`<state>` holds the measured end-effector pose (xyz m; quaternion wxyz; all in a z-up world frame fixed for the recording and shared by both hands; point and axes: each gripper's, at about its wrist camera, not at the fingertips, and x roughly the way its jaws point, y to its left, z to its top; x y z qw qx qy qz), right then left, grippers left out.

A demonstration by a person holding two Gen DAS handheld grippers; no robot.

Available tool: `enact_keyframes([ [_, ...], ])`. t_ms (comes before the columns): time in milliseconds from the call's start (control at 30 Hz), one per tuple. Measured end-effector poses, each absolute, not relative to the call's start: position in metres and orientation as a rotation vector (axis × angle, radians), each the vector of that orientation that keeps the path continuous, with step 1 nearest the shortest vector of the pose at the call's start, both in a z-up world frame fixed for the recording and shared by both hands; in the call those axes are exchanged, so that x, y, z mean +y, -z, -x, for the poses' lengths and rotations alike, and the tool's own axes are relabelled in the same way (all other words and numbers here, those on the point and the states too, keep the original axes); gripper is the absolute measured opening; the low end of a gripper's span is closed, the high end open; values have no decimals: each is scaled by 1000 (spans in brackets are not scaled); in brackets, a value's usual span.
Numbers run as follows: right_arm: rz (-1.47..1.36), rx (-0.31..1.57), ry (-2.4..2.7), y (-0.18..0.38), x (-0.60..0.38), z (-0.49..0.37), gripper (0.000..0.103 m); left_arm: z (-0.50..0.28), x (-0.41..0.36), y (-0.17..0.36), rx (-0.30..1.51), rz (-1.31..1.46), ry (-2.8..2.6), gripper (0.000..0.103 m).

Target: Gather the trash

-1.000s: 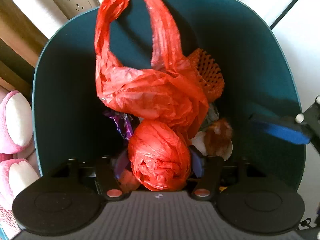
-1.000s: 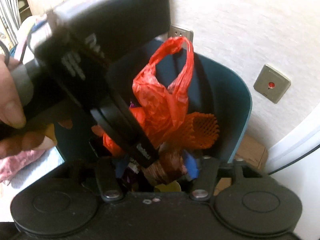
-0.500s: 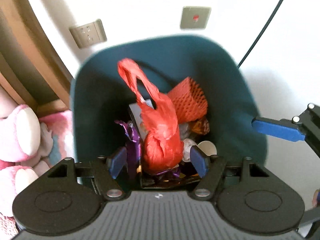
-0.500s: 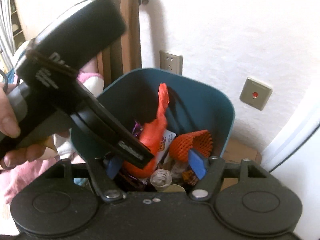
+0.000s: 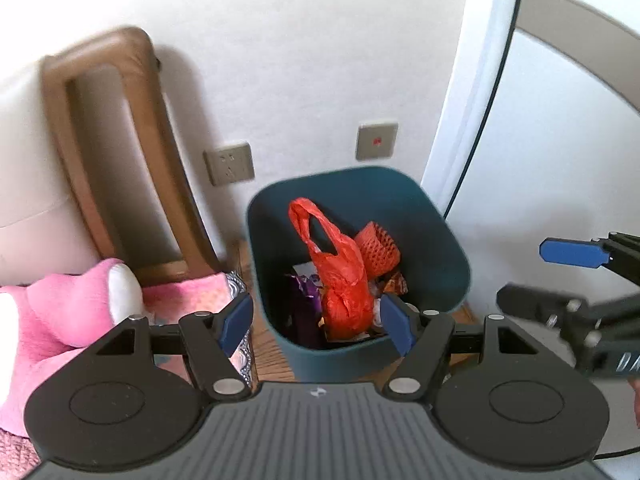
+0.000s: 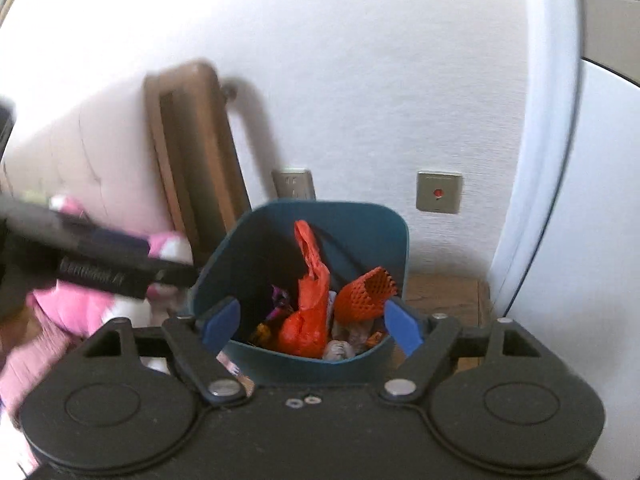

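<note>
In the left wrist view the teal trash bin stands at centre frame on a wooden floor, against a white wall. Inside it an orange-red plastic bag stands knotted, its handle loop rising toward the upper left of the bin's opening. Just right of the bag sits an orange foam fruit net; purple wrappers lie at the bag's lower left.

The left gripper has its jaws spread wide with nothing between the blue pads; the bag shows through the gap but lies well beyond them, down in the bin. The right gripper enters at the right edge, blurred, clear of the bin.

In the right wrist view the right gripper is likewise spread and empty, its pads framing the bin's near rim, with the bag and net beyond them. The left gripper's body crosses the left side, blurred.

A wall socket and a grey wall plate with a red dot sit above the bin; a brown-framed headboard and a pink plush toy fill the left.
</note>
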<state>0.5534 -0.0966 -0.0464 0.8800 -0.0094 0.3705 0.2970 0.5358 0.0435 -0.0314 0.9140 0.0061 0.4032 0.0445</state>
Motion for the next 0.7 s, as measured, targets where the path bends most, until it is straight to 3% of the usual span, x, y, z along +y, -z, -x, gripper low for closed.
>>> enact_keyframes([
  [400, -83, 642, -604, -12, -113, -483, 93, -442, 40, -13, 653, 3, -82, 76],
  [467, -73, 625, -606, -19, -113, -475, 95, -431, 40, -17, 623, 9, -85, 82],
  [600, -65, 603, -610, -34, -114, -462, 98, -410, 42, -26, 585, 47, -80, 86],
  [700, -50, 574, -609, -42, -113, -452, 100, -397, 44, -30, 561, 76, -76, 99],
])
